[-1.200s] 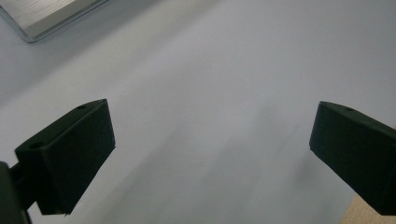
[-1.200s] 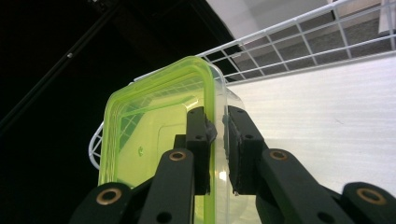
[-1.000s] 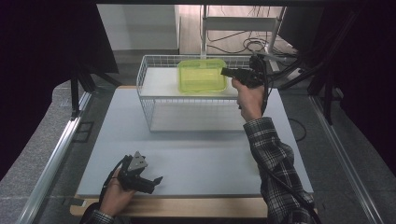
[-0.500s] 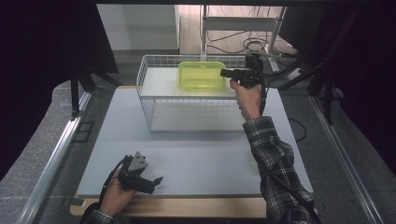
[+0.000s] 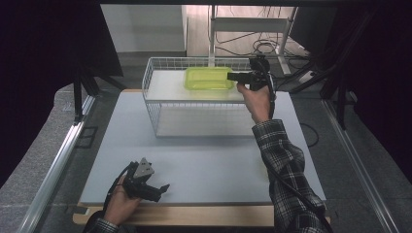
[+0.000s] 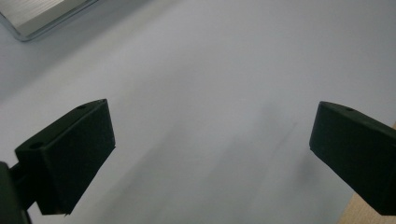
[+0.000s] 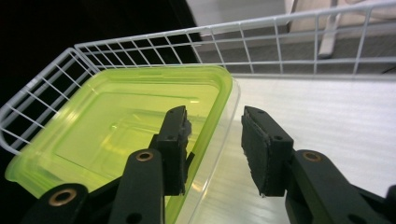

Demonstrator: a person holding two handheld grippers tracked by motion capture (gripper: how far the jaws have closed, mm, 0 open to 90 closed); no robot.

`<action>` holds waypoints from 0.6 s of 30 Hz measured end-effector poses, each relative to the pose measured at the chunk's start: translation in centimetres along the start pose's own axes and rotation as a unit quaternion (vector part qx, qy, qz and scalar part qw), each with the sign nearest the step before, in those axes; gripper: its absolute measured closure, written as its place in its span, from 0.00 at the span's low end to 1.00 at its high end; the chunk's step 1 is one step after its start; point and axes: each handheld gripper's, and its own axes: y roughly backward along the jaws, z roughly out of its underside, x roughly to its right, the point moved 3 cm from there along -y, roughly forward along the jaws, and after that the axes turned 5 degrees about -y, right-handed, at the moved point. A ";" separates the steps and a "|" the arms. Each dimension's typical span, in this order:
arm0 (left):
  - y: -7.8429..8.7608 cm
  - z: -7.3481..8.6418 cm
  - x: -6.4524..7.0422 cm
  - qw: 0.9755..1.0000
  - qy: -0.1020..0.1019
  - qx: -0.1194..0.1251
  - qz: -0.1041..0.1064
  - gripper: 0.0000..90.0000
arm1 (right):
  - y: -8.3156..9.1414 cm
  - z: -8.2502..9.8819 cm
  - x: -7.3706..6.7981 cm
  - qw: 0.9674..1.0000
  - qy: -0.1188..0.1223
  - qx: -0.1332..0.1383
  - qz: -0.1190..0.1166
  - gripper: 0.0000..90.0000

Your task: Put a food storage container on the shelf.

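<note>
White wire basket holds a green tub lying crosswise, right gripper unclenched astride its rim.

A translucent lime-green plastic container, rectangular with rounded corners, sits flat on the top shelf of the white wire basket, near its back rail

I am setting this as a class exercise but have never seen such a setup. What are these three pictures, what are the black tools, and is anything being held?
A person holds a two-jaw hand gripper in each hand. One picture looks down from above; the others come from cameras riding on each gripper. The left gripper rests open over the bare white table. The right gripper reaches onto a wire basket, its open jaws straddling the rim of a green plastic box. Nothing is clamped yet.
</note>
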 end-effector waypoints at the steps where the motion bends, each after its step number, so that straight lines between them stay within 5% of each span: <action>1: 0.0 0.0 0.0 1.000 0.000 0.000 0.000 0.00 | 0.0 0.0 -0.1 1.000 0.004 -0.002 0.002 0.67; 6: 0.1 0.0 -0.1 1.000 0.000 0.002 -0.002 0.00 | 0.0 0.0 -0.3 1.000 0.012 0.002 0.000 0.62; 18: 0.2 -0.1 -0.1 1.000 0.009 -0.002 -0.002 0.00 | 1.5 0.3 -1.1 0.998 0.030 -0.010 -0.048 0.45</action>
